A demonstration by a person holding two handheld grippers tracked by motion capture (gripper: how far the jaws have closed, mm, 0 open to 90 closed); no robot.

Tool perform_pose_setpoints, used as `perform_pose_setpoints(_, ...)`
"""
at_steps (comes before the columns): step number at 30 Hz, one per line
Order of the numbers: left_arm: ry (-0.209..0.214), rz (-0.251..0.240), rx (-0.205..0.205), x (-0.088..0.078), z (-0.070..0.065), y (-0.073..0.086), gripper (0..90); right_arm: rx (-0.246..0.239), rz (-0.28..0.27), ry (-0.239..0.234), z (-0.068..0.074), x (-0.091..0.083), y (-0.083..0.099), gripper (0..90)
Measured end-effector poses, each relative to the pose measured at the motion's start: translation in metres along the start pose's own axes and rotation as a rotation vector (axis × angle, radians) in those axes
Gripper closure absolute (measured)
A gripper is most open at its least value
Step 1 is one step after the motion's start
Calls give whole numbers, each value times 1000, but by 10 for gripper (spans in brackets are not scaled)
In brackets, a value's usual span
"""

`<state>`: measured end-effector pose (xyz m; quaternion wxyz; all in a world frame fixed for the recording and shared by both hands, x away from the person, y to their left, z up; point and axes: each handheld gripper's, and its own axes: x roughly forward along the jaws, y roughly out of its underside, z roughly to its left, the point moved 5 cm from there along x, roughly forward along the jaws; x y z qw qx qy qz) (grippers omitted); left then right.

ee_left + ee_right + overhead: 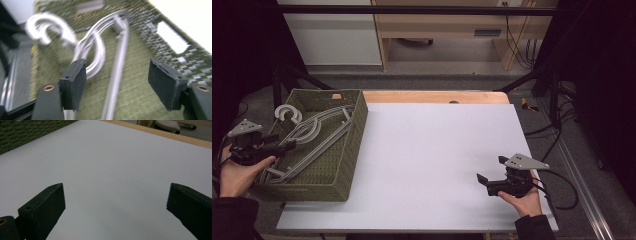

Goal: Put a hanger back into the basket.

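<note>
Left hand-held gripper (117, 82) over green woven basket (343, 165) at worktop (437, 150) left edge, jaws apart, grasping nothing. Grey hangers (309, 137) inside basket, hooks past its left rim. Right hand-held gripper (492, 174) above bare worktop, jaws apart, empty.

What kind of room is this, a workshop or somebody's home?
Probably a lab recording rig: a dark metal frame surrounds the white-topped table, loose black cables trail across the floor, and the person holds a gripper in each hand.
</note>
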<state>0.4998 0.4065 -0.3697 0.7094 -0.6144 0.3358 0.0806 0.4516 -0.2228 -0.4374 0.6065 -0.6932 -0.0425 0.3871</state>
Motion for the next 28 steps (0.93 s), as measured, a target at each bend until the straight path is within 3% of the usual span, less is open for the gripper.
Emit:
perform_pose_setpoints(5,51,-73,52,-3,-36,-6,243,-4,-11,5,-1,-1,-1,22)
perform_pose_setpoints(9,114,-145,65,-5,-69,-11,210,-3,-21,7,-1,-2,-2,20)
perform_pose_setpoints(16,206,-182,99,3,-119,-6,142,2,-44,13,-2,-5,-3,17)
perform_pose_setpoints(22,264,-191,108,16,-146,4,124,1,-64,14,-3,-10,-5,17)
perform_pose_setpoints(28,284,-186,107,28,-158,15,114,-1,-80,16,-3,-13,-5,15)
